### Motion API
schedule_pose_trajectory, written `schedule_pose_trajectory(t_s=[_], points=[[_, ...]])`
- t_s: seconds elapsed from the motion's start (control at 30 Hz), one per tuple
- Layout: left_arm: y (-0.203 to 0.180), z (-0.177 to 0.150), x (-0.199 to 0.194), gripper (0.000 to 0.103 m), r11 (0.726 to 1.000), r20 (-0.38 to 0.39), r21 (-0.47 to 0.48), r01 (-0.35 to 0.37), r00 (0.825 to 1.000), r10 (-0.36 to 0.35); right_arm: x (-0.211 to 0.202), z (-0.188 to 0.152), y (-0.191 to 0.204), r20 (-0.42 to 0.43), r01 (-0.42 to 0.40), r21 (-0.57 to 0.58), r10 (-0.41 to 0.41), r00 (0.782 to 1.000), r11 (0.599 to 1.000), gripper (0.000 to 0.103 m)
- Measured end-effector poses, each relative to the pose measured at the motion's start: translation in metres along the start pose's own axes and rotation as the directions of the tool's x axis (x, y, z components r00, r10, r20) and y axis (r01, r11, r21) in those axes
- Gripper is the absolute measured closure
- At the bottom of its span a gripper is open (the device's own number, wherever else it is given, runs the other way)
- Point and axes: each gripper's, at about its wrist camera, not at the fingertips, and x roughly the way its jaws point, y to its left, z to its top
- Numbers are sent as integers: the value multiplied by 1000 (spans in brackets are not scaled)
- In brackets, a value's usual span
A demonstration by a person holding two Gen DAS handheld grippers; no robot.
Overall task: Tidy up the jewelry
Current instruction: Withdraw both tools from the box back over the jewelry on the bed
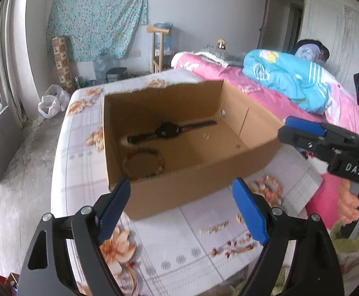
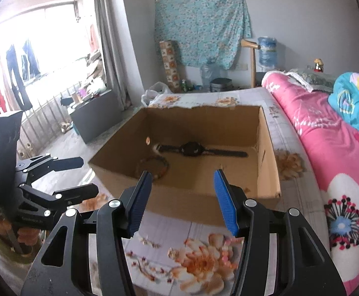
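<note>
Bed (image 1: pixel 179 241) carries open box (image 1: pixel 191 190), frame centre; watch (image 1: pixel 169 130) and bracelet (image 1: pixel 143 162) lie inside, corralled. Left gripper (image 1: pixel 182 204) and right gripper (image 2: pixel 182 197) both released, empty, hovering short of near wall

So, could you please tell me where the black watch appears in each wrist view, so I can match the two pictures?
Left wrist view: the black watch lies flat on the floor of the cardboard box, just left of picture centre.
Right wrist view: the watch lies on the box floor, just above centre.
Shared landmark: the beaded bracelet lying just in front of the watch.
</note>
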Motion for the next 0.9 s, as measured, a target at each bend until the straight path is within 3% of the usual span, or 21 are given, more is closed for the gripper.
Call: schedule_pose_trajectory(t_s=[0.23, 0.53, 0.9], points=[[0, -31, 19, 18, 1000, -83, -5, -20, 996, 19, 5, -33, 1, -112, -5, -13, 3, 994, 1000, 52], [-6, -60, 56, 18, 1000, -192, -2, 6, 981, -6, 35, -80, 7, -279, -3, 66, 22, 960, 998, 52], [-10, -71, 83, 18, 999, -239, 38, -21, 971, 29, 57, -92, 17, -338, 26, 48, -8, 941, 998, 61]])
